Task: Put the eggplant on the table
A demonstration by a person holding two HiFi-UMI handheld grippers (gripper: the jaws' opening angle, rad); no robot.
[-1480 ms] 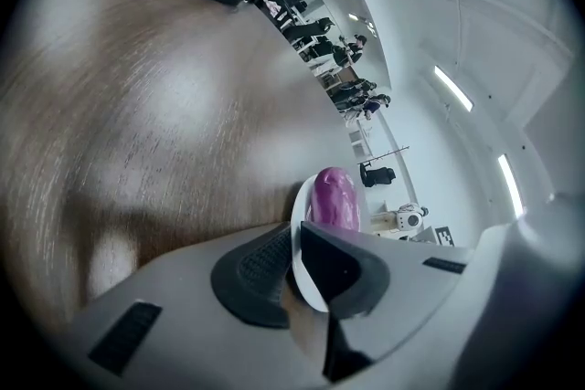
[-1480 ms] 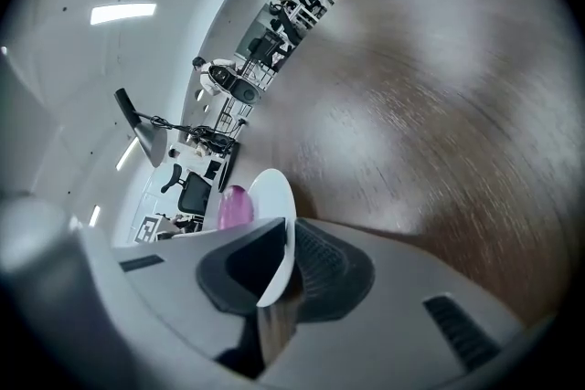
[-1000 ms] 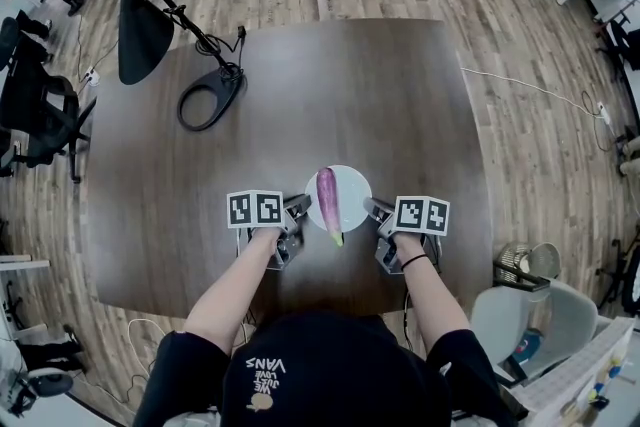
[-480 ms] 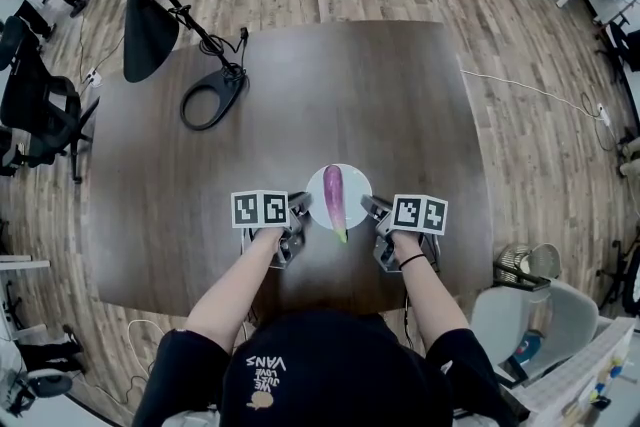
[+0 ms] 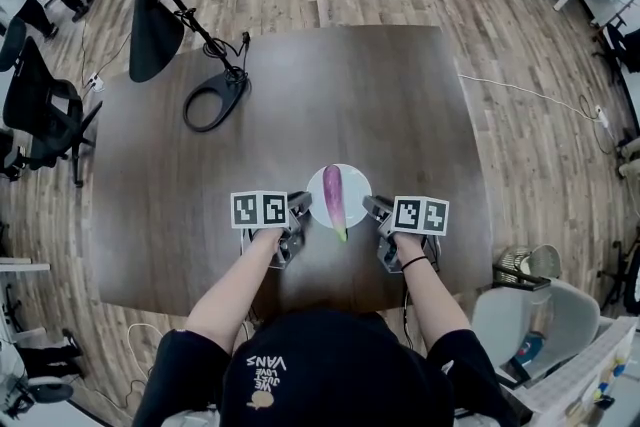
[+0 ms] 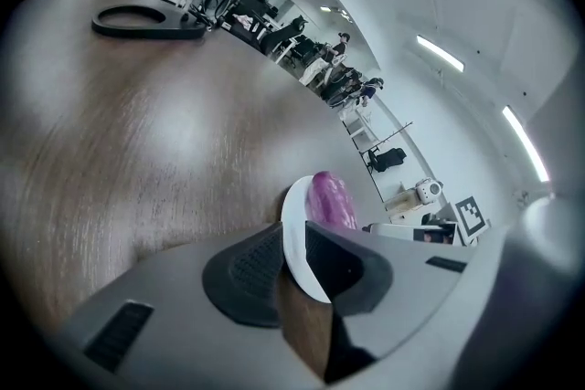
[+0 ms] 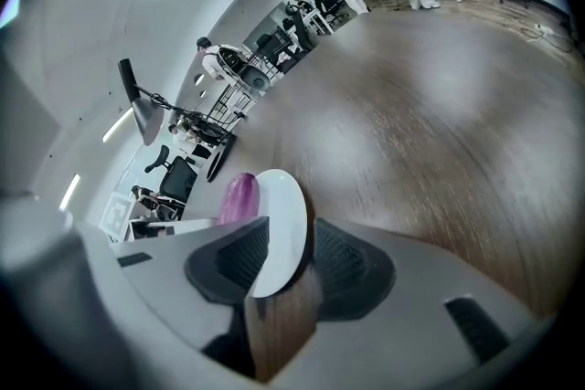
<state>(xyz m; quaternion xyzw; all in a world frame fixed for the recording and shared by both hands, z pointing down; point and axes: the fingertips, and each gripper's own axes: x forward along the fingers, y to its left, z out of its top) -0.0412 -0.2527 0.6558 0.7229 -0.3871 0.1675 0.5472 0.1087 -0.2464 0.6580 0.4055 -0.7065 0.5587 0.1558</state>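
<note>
A purple eggplant (image 5: 333,197) lies lengthwise on a small white plate (image 5: 355,185) that rests on the dark wooden table (image 5: 330,95) near its front edge. My left gripper (image 5: 300,205) is at the plate's left rim. In the left gripper view its pads close on the plate (image 6: 297,242), with the eggplant (image 6: 331,199) beyond. My right gripper (image 5: 372,208) is at the right rim. Its jaws have just been opening; the plate (image 7: 279,224) rim stands between them with a gap on one side, and the eggplant (image 7: 239,196) is behind.
A black desk lamp has its ring base (image 5: 212,100) at the table's far left and its head (image 5: 155,5) hanging over that corner. Office chairs and a cable lie on the wood floor around the table. A bin (image 5: 520,265) stands at the right front.
The eggplant has turned slightly on the plate and now lies straighter. Both grippers have stayed at the plate's two sides.
</note>
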